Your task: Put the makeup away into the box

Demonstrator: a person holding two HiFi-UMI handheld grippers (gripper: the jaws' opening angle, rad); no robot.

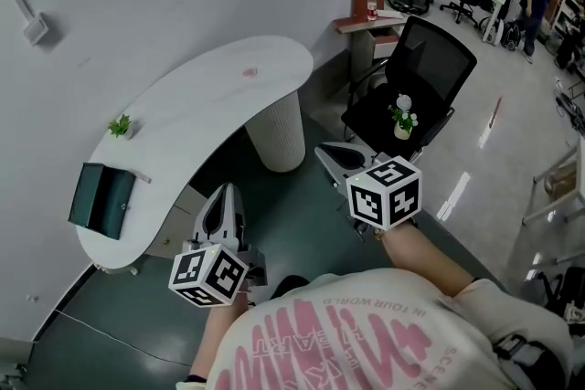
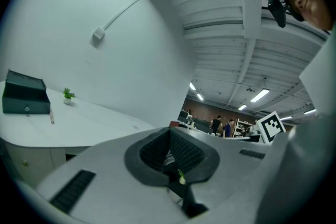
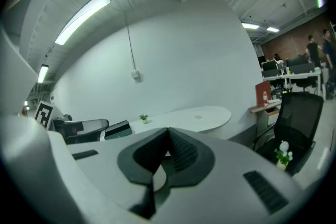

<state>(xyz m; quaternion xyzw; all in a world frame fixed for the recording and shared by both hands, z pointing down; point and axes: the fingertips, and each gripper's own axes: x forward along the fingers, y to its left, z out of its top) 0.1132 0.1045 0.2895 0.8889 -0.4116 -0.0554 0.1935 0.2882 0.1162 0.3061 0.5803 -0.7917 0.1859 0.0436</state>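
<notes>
Reaching forward from the torso with the left gripper (image 1: 223, 193) at 7 o'clock and the right gripper (image 1: 329, 154) at 4 o'clock, wrists straight. Pressed together at both pairs of jaws, with nothing between. Over on the white table (image 1: 228, 78) at 9 o'clock, well apart from both: the dark box (image 1: 101, 199), with a thin stick (image 2: 51, 119) just beside it.

your head camera looks steeply down; both gripper cameras look across from afar. all share the curved white counter (image 1: 228, 87) and dark green rectangular box (image 1: 101, 199).
</notes>
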